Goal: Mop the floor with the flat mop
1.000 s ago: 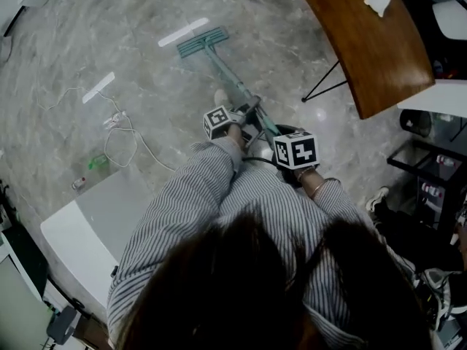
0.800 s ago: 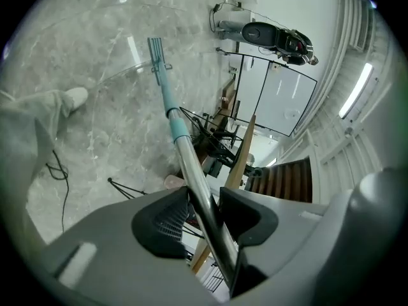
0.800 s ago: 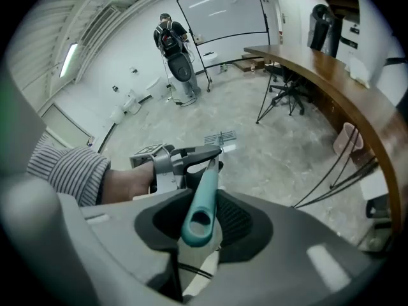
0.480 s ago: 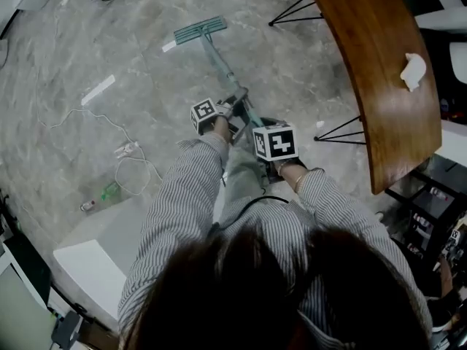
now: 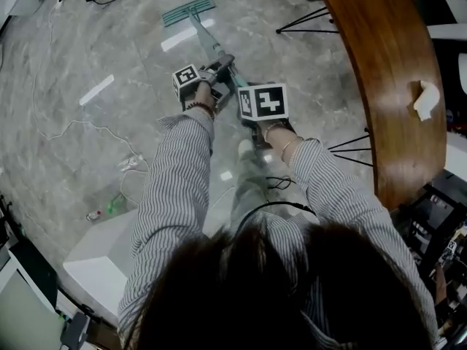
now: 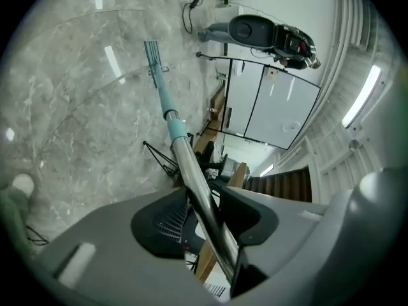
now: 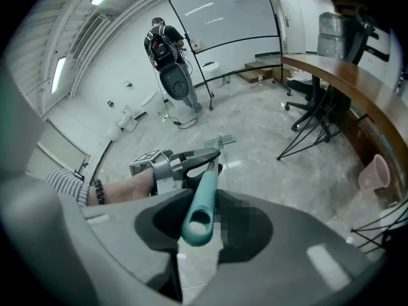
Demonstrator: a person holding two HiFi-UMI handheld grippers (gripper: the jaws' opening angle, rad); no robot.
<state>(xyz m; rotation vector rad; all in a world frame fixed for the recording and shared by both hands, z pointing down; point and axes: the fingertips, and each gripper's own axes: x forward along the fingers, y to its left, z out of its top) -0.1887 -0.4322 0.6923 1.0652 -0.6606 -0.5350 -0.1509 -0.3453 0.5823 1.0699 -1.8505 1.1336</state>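
Flat mop [image 5: 209,44]: on the grey marble floor [image 5: 87,42], out in front of the person, pole slanting up and back to both grippers.
Mop head [image 5: 188,10]: teal, flat on the floor, at top of head view, just beside a bright streak of light reflected in the floor. Also seen far end of pole in left gripper view [image 6: 153,55] and right gripper view [image 7: 221,140].
Pole [image 6: 191,171]: metal lower down the grip area, teal collar and teal tube toward the head; teal grip w/ hole at the top end [image 7: 200,209].
Left gripper [image 5: 221,65]: fwd of the two, jaws clamped on the metal part of the pole [image 6: 207,212]; pole runs straight thru btwn the pads. Its marker cube sits above the wrist.
Right gripper [image 5: 246,97]: behind and just beside the left, jaws closed round the teal top end [image 7: 197,231]; left gripper shows ahead of it, further down the pole [image 7: 191,161].
Arms: both stretched fwd, striped sleeves [image 5: 175,188]; bead bracelet [image 5: 198,108] on left wrist.
Desk [image 5: 379,64]: curved brown wood, right side, on thin black legs; small pale item [image 5: 425,99] on top, can't tell what.
Cables [image 5: 87,130]: white, loose on floor at left.
White cabinet [image 5: 102,257]: low, left of the person.
Background: 2nd person [image 7: 167,50] standing far off by a white wall; office chair [image 7: 331,43] near the desk.
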